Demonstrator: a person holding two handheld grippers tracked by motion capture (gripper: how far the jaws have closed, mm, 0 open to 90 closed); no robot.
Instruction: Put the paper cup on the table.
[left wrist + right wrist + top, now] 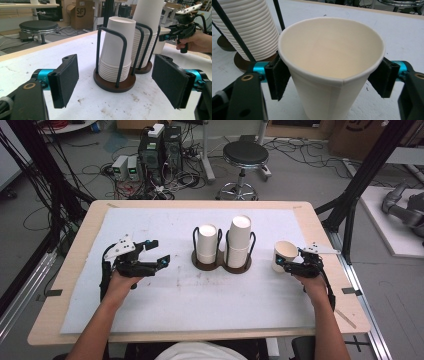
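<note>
Standing upright between the right tool's (pixel 286 263) pads, the cup (pixel 329 72) sits on the surface (pixel 200 300) right of the rack (pixel 222 262), mouth up. Those pads look barely touching it, likely letting go. Left tool (pixel 161 254) waits wide, empty.

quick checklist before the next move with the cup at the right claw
1. Cup sits between the right claw pads: ok
2. Pads pressing the cup firmly: cannot tell
3. Cup mouth up, nothing inside: ok
4. Cup bottom resting on the table: cannot tell
5. Left claw open, nothing between its pads: ok
6. Short stack and tall stack upside down in the holder: ok
</note>
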